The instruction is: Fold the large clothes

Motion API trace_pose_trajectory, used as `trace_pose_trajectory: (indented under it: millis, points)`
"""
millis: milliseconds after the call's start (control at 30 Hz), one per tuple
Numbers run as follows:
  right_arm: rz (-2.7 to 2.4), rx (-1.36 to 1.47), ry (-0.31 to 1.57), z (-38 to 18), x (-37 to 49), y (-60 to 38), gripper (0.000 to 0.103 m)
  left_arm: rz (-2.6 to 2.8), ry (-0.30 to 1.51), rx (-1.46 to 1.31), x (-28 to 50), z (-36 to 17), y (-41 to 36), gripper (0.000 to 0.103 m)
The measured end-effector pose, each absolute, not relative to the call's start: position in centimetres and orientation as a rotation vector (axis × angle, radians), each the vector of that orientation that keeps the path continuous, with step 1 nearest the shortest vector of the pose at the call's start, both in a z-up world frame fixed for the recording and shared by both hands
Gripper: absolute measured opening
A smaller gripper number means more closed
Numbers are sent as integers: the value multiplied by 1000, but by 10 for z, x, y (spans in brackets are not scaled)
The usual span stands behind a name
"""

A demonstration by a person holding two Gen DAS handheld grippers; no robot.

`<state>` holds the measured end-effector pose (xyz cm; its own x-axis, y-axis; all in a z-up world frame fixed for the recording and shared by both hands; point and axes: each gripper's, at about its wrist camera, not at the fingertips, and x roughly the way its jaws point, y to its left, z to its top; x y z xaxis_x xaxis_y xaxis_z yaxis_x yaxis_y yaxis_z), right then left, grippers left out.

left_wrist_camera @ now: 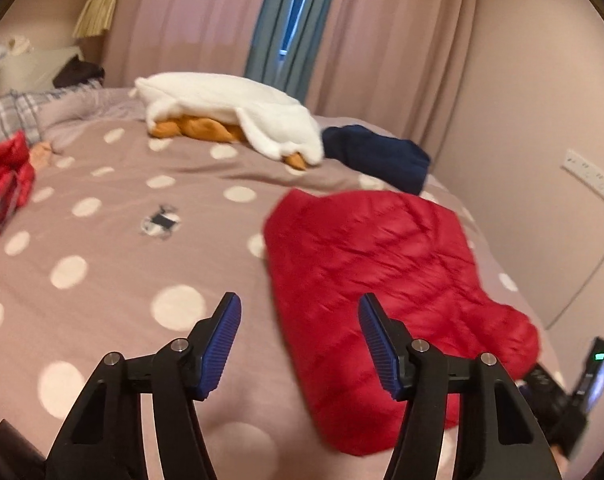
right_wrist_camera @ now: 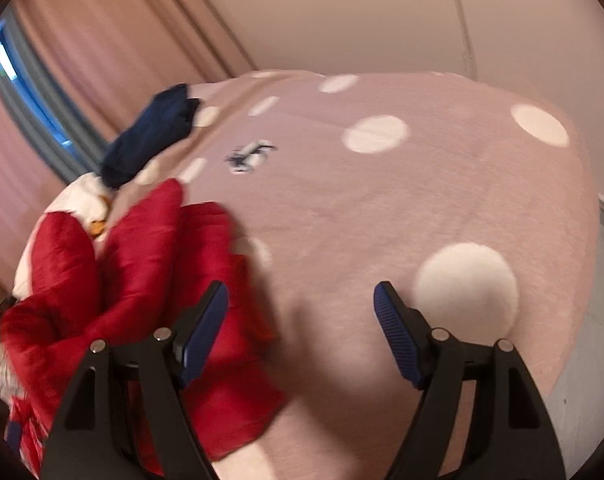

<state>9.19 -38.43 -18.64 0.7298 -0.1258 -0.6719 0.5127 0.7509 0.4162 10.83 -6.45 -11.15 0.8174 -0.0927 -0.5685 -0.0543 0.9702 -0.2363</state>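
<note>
A red puffer jacket [left_wrist_camera: 382, 280] lies folded flat on the pink dotted bedcover [left_wrist_camera: 102, 272], right of centre in the left wrist view. My left gripper [left_wrist_camera: 300, 320] hovers over the jacket's near left edge. It is open with nothing between its blue pads; its right finger [left_wrist_camera: 378, 344] lies over the red fabric in the picture. In the right wrist view the red jacket [right_wrist_camera: 142, 280] sits bunched at the lower left. My right gripper [right_wrist_camera: 302, 304] is open above the bedcover [right_wrist_camera: 382, 220], its left finger [right_wrist_camera: 206, 328] lying across the jacket's edge in the picture.
A white fleece garment over orange cloth [left_wrist_camera: 230, 108] and a navy garment [left_wrist_camera: 382, 156] lie at the far side of the bed. A second red garment [left_wrist_camera: 2, 188] sits at the left edge, with plaid bedding [left_wrist_camera: 18, 116] behind it. Wall and curtains border the bed.
</note>
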Motion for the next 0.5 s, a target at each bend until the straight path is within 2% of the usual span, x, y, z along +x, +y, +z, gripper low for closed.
trace_pose_trajectory:
  millis: [100, 167, 233, 333, 500]
  points:
    - [-306, 579, 605, -163, 91, -365, 77, 46, 580, -234, 119, -106, -55, 61]
    - [-240, 547, 547, -144, 88, -351, 88, 92, 559, -257, 125, -106, -48, 61]
    - [-177, 494, 504, -126, 89, -334, 95, 90, 559, -281, 133, -111, -45, 61]
    - [-141, 412, 498, -116, 99, -314, 93, 82, 589, -293, 144, -123, -45, 61]
    - [-150, 447, 468, -111, 98, -314, 93, 78, 646, -286, 159, -144, -43, 61]
